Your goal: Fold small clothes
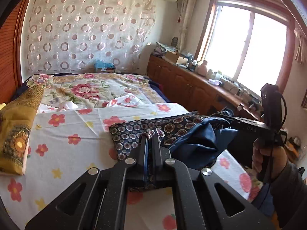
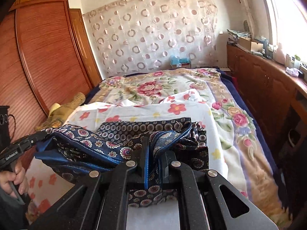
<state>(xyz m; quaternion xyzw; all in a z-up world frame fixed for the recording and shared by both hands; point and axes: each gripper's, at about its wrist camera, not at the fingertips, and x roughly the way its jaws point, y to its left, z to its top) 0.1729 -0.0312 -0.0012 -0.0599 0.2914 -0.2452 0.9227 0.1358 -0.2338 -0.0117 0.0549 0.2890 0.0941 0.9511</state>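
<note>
A dark navy garment with a round medallion print and blue lining point(image 1: 168, 132) lies partly on the white flowered sheet point(image 1: 76, 126) and is lifted at its near edge. My left gripper point(image 1: 149, 135) is shut on its hem. My right gripper point(image 2: 153, 141) is shut on another part of the same garment point(image 2: 122, 128), with fabric bunched between the fingers. Each gripper shows in the other's view, the right one point(image 1: 226, 117) at the garment's right end, the left one point(image 2: 41, 134) at its left end.
A mustard patterned cloth point(image 1: 17, 130) lies at the bed's left edge. A floral blanket point(image 1: 86, 88) covers the far bed. A wooden wardrobe point(image 2: 44, 57) stands on the left and a cluttered wooden cabinet point(image 1: 191, 82) runs under the window on the right.
</note>
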